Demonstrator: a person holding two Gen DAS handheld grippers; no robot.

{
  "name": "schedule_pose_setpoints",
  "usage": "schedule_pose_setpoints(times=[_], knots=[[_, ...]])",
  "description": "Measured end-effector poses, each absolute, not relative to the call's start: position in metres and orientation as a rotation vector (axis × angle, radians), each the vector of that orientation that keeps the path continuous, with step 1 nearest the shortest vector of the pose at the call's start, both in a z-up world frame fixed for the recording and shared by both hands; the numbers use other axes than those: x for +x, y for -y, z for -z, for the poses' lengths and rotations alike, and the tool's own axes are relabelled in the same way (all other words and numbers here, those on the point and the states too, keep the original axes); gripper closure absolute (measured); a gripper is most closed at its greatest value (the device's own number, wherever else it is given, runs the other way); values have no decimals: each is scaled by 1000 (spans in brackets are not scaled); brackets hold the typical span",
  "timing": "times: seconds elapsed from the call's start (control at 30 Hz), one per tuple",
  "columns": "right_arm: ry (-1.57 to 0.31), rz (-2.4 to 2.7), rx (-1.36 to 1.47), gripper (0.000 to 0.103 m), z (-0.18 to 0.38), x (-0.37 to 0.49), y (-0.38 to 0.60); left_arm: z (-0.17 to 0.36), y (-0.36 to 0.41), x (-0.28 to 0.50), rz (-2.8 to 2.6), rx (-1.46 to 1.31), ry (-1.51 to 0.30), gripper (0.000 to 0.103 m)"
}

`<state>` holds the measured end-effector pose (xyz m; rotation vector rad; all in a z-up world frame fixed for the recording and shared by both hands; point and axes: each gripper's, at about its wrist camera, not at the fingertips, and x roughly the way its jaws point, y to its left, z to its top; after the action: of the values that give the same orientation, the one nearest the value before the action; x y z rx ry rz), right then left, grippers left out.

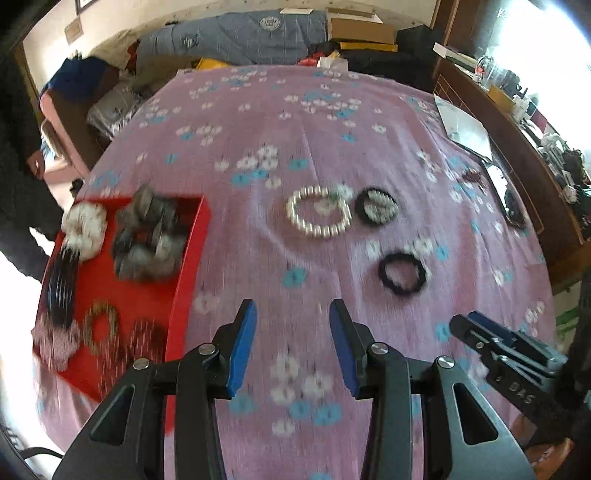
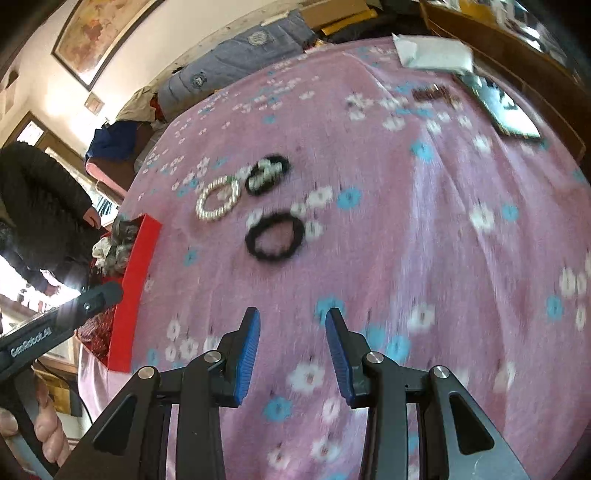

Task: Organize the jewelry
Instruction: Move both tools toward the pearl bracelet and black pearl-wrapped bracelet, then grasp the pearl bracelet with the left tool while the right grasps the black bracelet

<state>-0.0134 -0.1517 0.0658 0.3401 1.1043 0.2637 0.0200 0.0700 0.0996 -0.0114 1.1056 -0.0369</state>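
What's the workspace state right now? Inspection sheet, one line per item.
Surface: pink floral cloth, creased.
Job's things: pearl bracelet, black-and-white band beside it and plain black hair tie lie loose; red tray at left already holds scrunchies and bracelets.
Clutter: dark bracelet, framed picture, white packet at the right edge.
Grippers: left tool and right tool open, empty, above the cloth.
Cables: nothing seen.
Surroundings: person in dark coat, folded quilt, cluttered shelf.
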Motion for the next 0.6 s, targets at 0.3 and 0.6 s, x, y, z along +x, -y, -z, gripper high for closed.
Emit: schedule_pose_setpoints(times=[0.3,0.6], knots=[[-1066,-357,323,63,-64,76,132,-59,-74,106,52,-56,-1126,66],[-1124,-404,258,63,-34,129,108,-24,-80,149,53,-100,-1187,66]])
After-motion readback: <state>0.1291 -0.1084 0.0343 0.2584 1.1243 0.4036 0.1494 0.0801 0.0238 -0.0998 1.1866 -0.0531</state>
